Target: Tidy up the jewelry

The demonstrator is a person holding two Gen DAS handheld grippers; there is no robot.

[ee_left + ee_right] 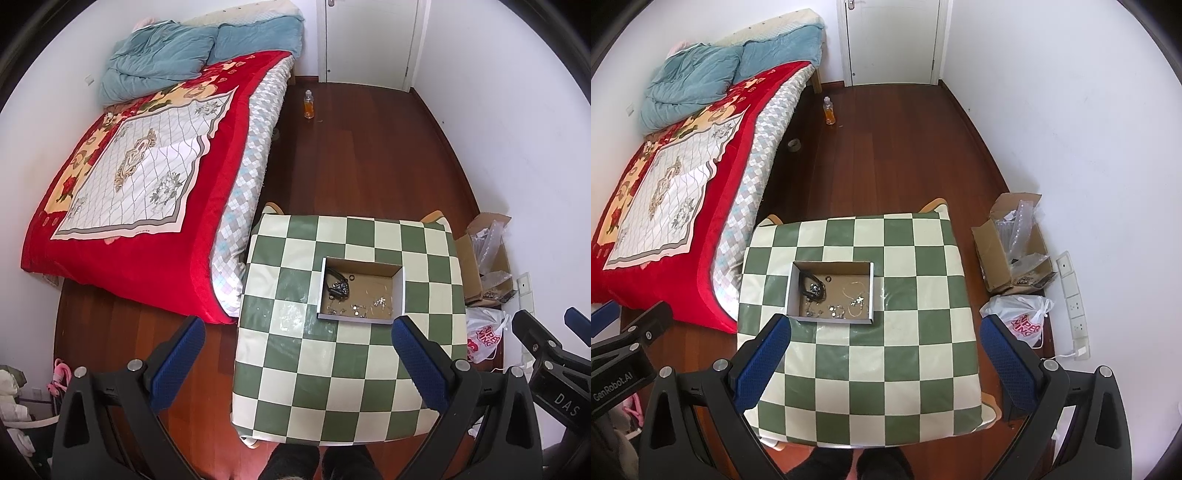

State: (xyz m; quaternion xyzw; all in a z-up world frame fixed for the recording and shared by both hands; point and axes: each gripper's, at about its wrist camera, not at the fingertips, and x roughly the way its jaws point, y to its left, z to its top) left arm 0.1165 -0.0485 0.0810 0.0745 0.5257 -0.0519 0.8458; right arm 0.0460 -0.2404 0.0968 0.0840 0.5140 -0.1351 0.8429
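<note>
A shallow cardboard box (399,291) (833,267) sits on a small table with a green and cream checked cloth (332,384) (886,369). Inside it lie a dark beaded piece (340,288) (812,288) at the left, a small dark ring (827,279), thin chains (855,291) and several small silver pieces (365,308) (831,310). My left gripper (299,332) is open and empty, high above the table's near side. My right gripper (884,332) is open and empty, also high above the table. Each gripper shows at the edge of the other's view.
A bed with a red blanket (122,184) (665,177) stands left of the table. An open carton with plastic wrap (1012,251) and a white plastic bag (1023,317) lie on the wooden floor at the right. A bottle (829,110) stands near the closed door.
</note>
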